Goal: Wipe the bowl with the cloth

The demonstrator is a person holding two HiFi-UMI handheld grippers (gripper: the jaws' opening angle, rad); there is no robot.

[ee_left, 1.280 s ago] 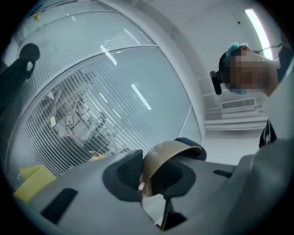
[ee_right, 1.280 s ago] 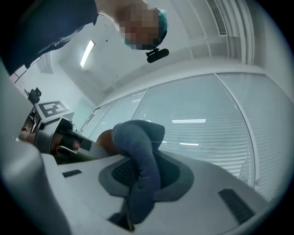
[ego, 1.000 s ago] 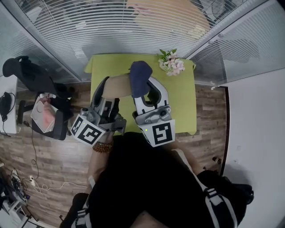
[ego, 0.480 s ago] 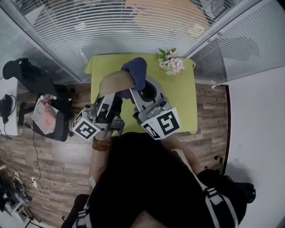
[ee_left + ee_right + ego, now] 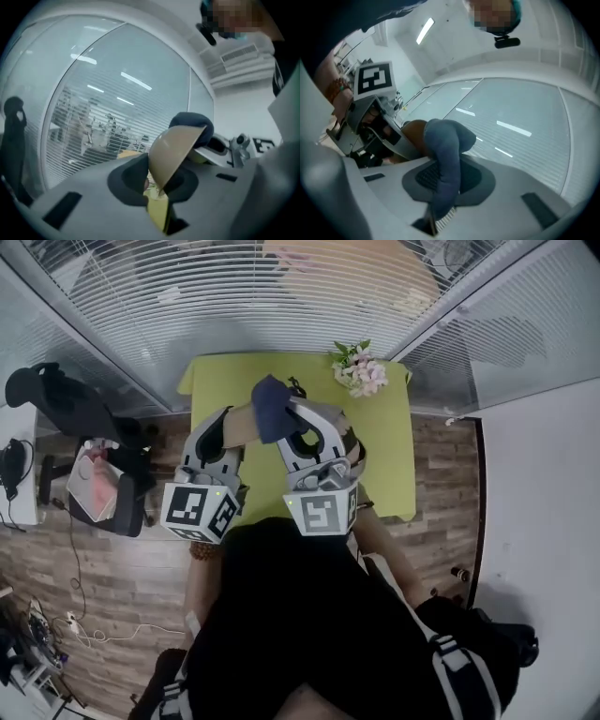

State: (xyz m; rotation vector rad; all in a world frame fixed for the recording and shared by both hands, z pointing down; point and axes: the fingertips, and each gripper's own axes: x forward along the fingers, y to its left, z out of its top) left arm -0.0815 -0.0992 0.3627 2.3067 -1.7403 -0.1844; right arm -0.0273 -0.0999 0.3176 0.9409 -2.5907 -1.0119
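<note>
Both grippers hover over the green table [image 5: 380, 460]. My left gripper [image 5: 228, 425] has the rim of the tan bowl [image 5: 240, 424] between its pads and its jaws are closing on it. In the left gripper view the bowl [image 5: 174, 151] stands tilted on edge in the left gripper [image 5: 157, 187], with the dark blue cloth [image 5: 192, 122] bunched behind it. My right gripper [image 5: 292, 418] is shut on the cloth [image 5: 270, 409], which presses against the bowl. In the right gripper view the cloth [image 5: 445, 154] hangs out of the right gripper [image 5: 440, 187] and covers most of the bowl [image 5: 414, 131].
A small bunch of pink and white flowers [image 5: 360, 373] lies at the table's far right corner. A black chair [image 5: 66, 399] and a bag [image 5: 94, 486] stand on the wooden floor to the left. Glass walls with blinds [image 5: 234, 296] close off the far side.
The cloth has slid left across the bowl and now hides most of it. Both grippers have turned so that their marker cubes face the head camera.
</note>
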